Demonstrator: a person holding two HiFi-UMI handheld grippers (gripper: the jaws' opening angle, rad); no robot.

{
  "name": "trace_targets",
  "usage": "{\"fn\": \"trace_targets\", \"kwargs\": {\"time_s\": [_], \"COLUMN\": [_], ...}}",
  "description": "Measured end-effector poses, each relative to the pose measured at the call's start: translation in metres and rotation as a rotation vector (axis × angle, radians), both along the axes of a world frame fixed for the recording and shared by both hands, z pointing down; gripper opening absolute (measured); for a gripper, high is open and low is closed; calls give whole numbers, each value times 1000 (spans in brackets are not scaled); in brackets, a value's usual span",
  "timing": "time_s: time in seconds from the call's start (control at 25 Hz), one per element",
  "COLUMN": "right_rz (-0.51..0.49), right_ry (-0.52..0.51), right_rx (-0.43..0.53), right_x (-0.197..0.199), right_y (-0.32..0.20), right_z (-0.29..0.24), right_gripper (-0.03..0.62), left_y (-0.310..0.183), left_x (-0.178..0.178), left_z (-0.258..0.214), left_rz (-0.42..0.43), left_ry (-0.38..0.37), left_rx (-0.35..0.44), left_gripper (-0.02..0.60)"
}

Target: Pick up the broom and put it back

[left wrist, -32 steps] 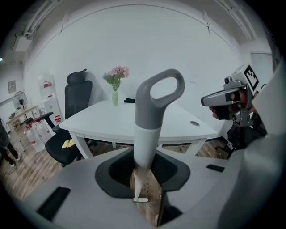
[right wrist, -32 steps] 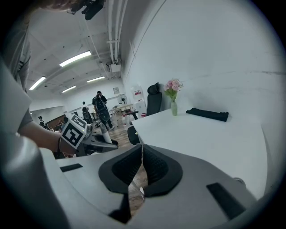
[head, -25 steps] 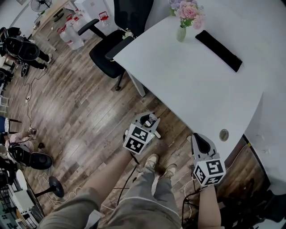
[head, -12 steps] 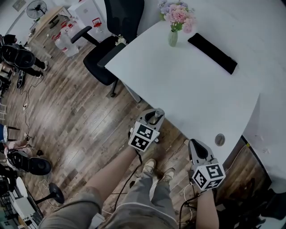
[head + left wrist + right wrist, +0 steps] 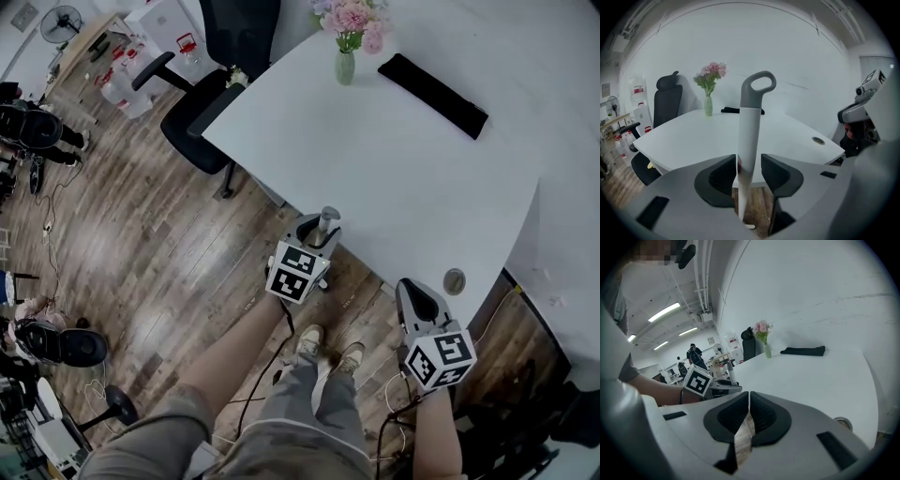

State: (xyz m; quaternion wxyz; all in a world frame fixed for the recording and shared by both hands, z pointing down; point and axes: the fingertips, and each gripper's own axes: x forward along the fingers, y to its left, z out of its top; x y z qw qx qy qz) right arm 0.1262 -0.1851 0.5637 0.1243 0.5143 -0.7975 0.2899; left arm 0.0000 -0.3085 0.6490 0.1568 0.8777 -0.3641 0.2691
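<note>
Between the jaws of my left gripper, which have just been opening and stand slack, the broom rises upright beside the surface; it looks stiff, light and slippery-smooth, so I'd pinch squarely mid-shaft; my right gripper is pressed together, empty.
</note>
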Motion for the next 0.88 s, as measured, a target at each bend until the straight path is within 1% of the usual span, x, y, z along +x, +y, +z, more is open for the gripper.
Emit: {"fn": "trace_targets", "kwargs": {"time_s": [0.24, 0.32, 0.48, 0.68, 0.88], "right_rz": [-8, -16, -17, -12, 1], "right_ry": [-18, -25, -25, 2, 6], "right_rx": [57, 96, 177, 282, 377], "right_x": [1, 0, -1, -1, -8], "right_y": [-2, -2, 2, 17, 40], "right_z": [-35, -54, -97, -154, -208], "right_gripper": [37, 35, 37, 37, 35], "left_y": [17, 23, 32, 41, 59], "left_x": [-7, -9, -15, -25, -35], "left_z": [-22, -36, -70, -130, -190], "left_rz": [-41, -34, -3, 12, 39], "left_ry": [23, 25, 14, 27, 39], "left_rx": [-14, -1, 51, 136, 228], "left_gripper": [190, 189, 178, 163, 122]}}
